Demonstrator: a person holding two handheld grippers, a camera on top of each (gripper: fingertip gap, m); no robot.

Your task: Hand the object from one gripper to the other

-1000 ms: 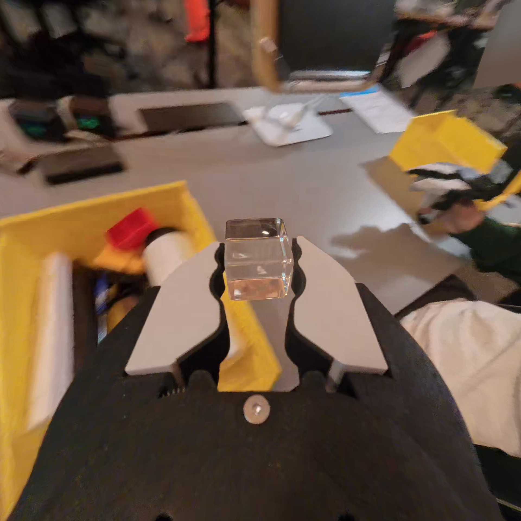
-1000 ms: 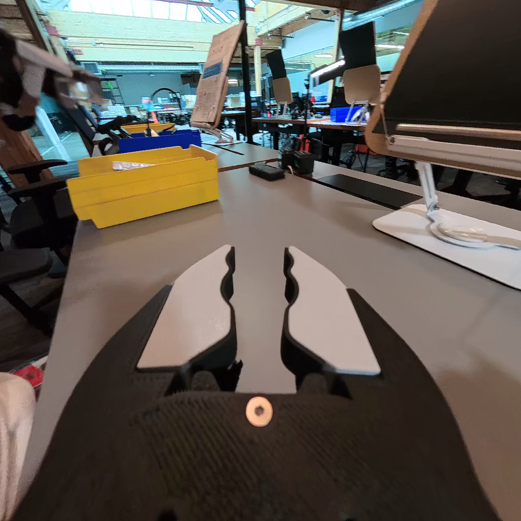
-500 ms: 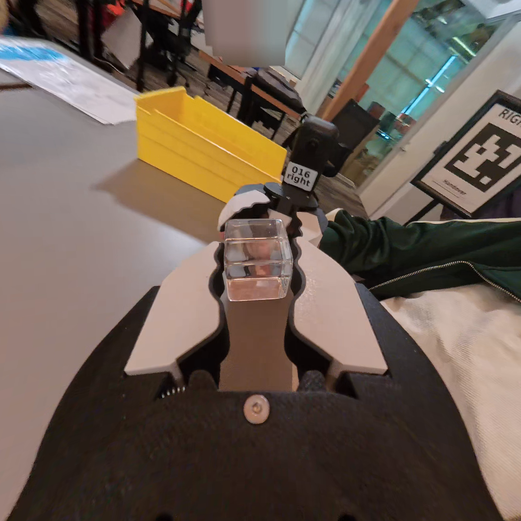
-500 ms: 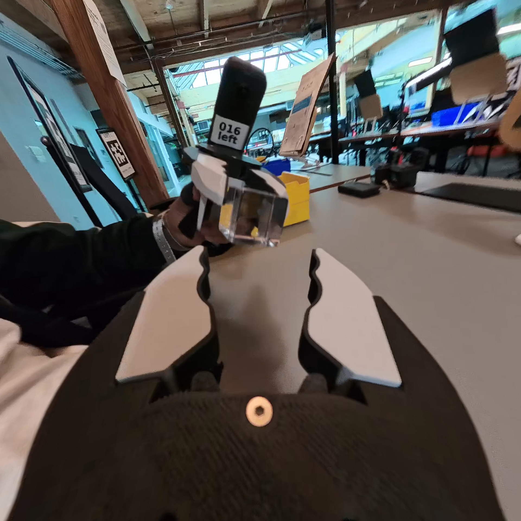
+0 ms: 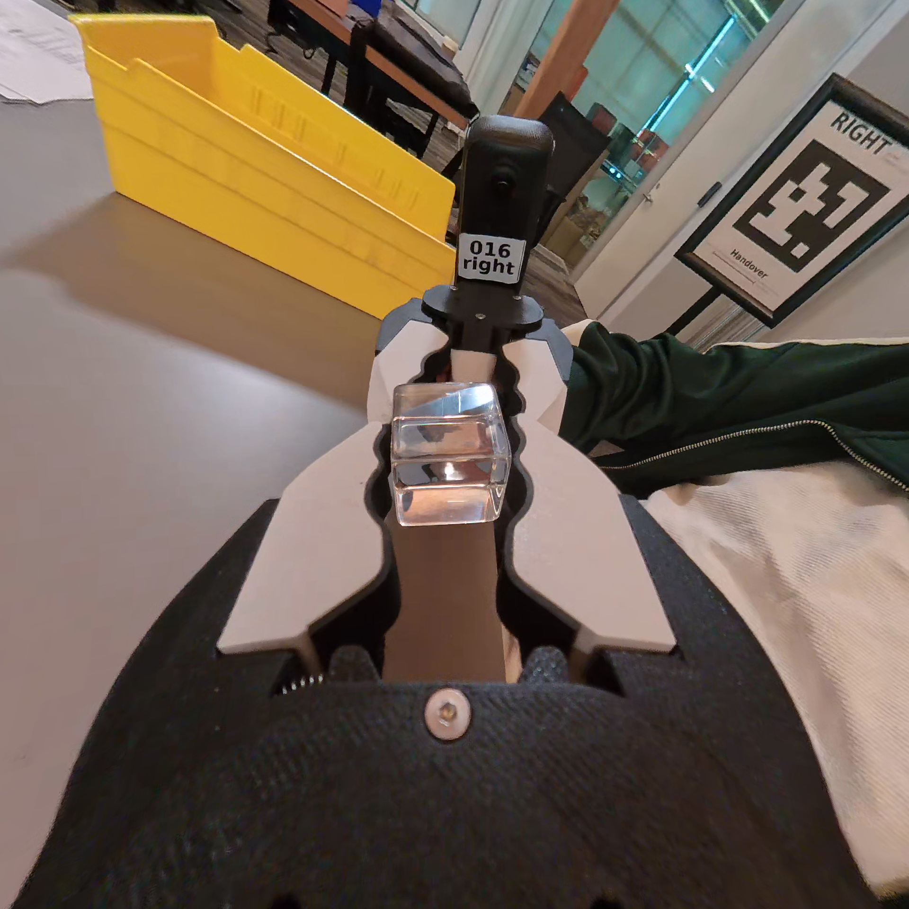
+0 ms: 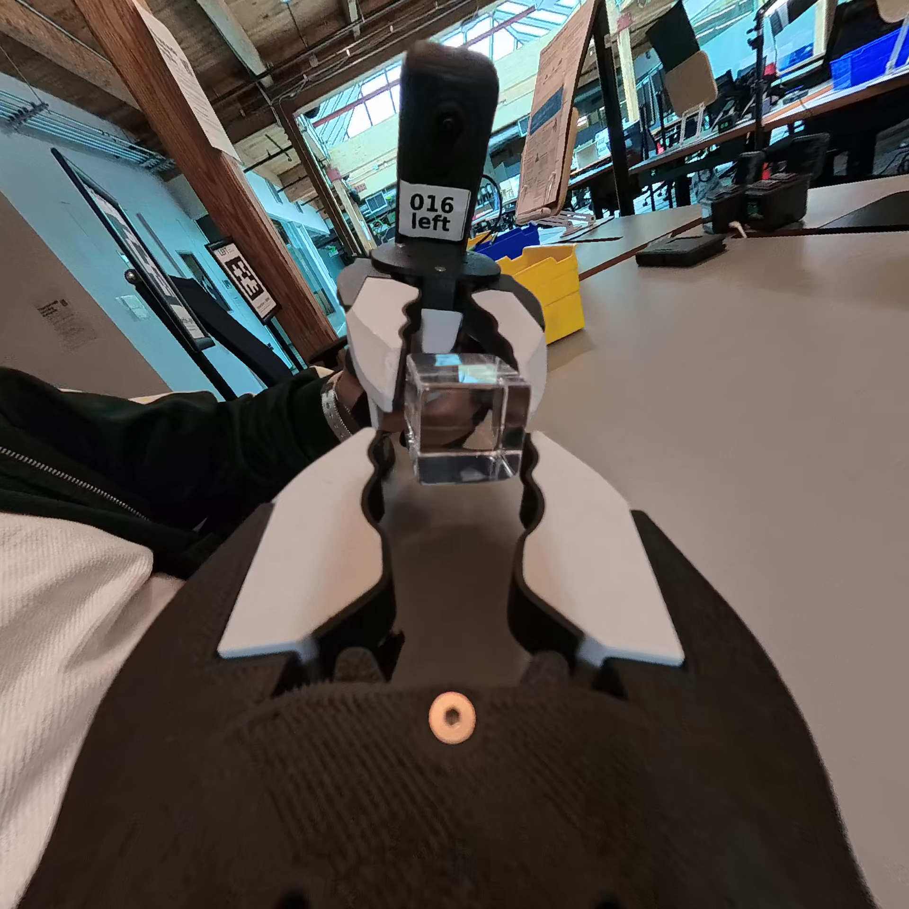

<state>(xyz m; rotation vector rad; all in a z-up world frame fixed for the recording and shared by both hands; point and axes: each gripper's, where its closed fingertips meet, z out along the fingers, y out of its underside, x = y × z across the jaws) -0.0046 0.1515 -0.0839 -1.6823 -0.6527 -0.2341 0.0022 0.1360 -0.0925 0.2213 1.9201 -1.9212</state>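
My left claw (image 5: 450, 442) pinches a clear cube (image 5: 448, 455) at its tips, both fingers (image 5: 319, 546) pressed on the cube's sides. Right claw (image 5: 467, 388) faces mine just behind the cube, its jaws set wider than the cube; contact unclear. Green sleeve (image 5: 713, 393) runs off right over white cloth (image 5: 787, 615). Yellow bin (image 5: 256, 162) sits on the table (image 5: 123, 418) up left. Framed marker sign (image 5: 806, 206) far right.

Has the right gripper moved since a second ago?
Yes. The right gripper has swung away from the yellow bin and closed in on the clear cube held by the left gripper.
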